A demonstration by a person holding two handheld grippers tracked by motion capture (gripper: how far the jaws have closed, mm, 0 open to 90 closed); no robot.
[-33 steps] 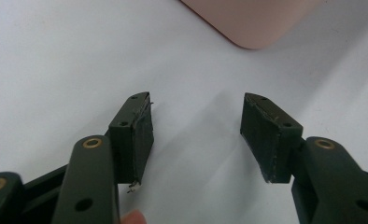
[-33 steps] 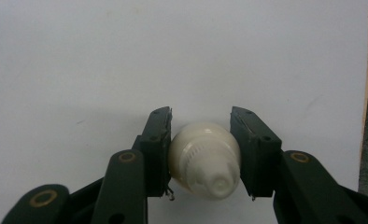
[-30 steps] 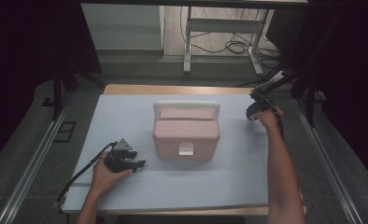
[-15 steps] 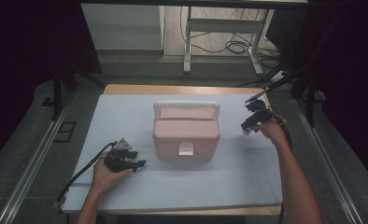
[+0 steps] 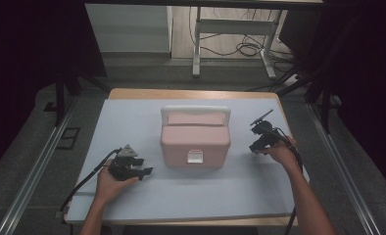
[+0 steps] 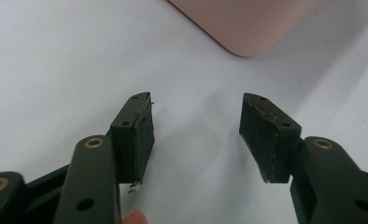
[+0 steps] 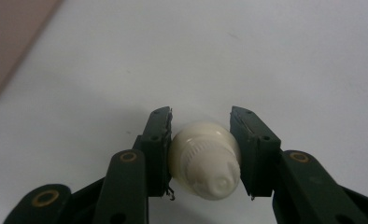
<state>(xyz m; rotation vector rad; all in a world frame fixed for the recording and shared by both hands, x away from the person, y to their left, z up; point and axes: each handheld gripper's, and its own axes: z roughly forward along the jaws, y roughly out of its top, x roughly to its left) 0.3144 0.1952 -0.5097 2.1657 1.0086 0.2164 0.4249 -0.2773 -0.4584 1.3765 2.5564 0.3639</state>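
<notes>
R gripper (image 7: 200, 140) is clamped on a small cream-white plastic bottle w/ a ribbed screw cap (image 7: 204, 161): both pads press its sides, bottle sits squarely btwn the jaws, one rounded end toward the cam, the rest pointing out past the jaw tips. It hangs above the pale blue-grey table mat (image 7: 275, 51), not touching it as far as can be told. In the high view the R gripper (image 5: 260, 139) is held in the person's R hand (image 5: 279, 152), just to the right of the pink rectangular plastic box w/ a white carry handle and white front latch (image 5: 195, 139); the box edge shows as a pink blur at far left ahead of the R jaws. L gripper (image 6: 196, 126) has its jaws spread wide w/ nothing btwn them, only bare mat beneath; a rounded corner of the pink box lies ahead of the tips, slightly to the right, apart from them. High view: L gripper (image 5: 132, 166) rests low on the mat in the L hand (image 5: 111, 180), near the box's front left corner, tips aimed toward it. Box lid is shut, latch down.
</notes>
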